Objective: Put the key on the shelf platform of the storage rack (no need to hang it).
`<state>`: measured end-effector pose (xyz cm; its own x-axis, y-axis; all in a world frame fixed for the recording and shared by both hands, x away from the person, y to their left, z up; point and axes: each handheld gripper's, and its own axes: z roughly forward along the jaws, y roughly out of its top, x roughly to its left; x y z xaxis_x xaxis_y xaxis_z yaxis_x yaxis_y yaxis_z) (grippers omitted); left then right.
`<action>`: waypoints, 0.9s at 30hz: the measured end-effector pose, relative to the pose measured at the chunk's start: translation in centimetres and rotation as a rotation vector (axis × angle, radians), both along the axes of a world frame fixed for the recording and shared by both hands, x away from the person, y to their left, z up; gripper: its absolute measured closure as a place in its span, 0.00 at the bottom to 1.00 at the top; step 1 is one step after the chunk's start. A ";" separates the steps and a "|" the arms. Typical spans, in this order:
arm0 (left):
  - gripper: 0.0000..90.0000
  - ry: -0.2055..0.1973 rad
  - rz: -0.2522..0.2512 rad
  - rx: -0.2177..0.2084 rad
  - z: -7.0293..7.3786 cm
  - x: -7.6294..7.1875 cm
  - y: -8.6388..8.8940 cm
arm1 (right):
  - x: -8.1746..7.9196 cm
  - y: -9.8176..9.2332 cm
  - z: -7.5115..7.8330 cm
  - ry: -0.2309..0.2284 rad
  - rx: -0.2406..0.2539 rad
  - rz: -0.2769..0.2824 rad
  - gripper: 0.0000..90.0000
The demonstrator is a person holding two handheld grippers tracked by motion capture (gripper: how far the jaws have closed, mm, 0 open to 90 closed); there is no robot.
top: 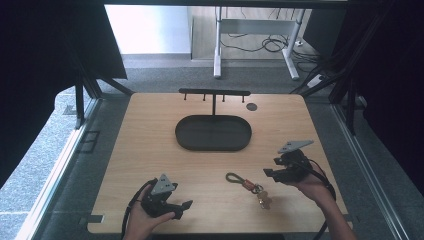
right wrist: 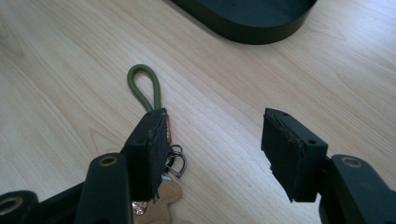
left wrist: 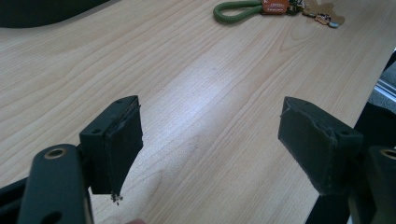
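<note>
A keychain [top: 247,184] lies flat on the wooden table [top: 150,150], front right of centre. It has a green cord loop [right wrist: 149,88], an orange tag, metal rings and a tan leather charm [right wrist: 161,205]. My right gripper [top: 271,166] hovers just right of it, open. In the right gripper view the gripper [right wrist: 215,116] has bare wood between its jaws, and its left jaw hides part of the keychain. My left gripper [top: 184,206] rests near the front edge, open [left wrist: 210,107] with nothing between its pads. The keychain [left wrist: 275,7] lies farther off.
A black oval tray [top: 213,133] sits at the table's middle, with a black T-shaped hook rack [top: 214,93] rising behind it. A small dark disc [top: 251,106] lies near the far right. Beyond the table stand desk legs and floor cables [top: 272,45].
</note>
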<state>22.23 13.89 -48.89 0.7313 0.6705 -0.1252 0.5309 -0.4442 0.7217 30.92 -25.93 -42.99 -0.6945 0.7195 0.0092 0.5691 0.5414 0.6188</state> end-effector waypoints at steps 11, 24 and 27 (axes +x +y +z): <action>0.25 0.002 -0.012 0.008 -0.2 0.0 -0.3 | 0.7 2.0 -0.7 0.046 -0.051 0.044 0.46; 0.25 0.000 -0.012 0.010 -0.2 -0.1 -0.4 | 1.0 3.6 -1.1 0.069 -0.081 0.089 0.46; 0.25 0.000 -0.014 0.012 -0.2 0.0 -0.4 | 1.1 4.0 -1.3 0.078 -0.091 0.098 0.47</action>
<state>22.19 13.52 -49.13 0.7404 0.6620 -0.1167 0.5244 -0.4603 0.7163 31.97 -21.97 -44.31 -0.7614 0.6483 0.0041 0.5552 0.6488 0.5204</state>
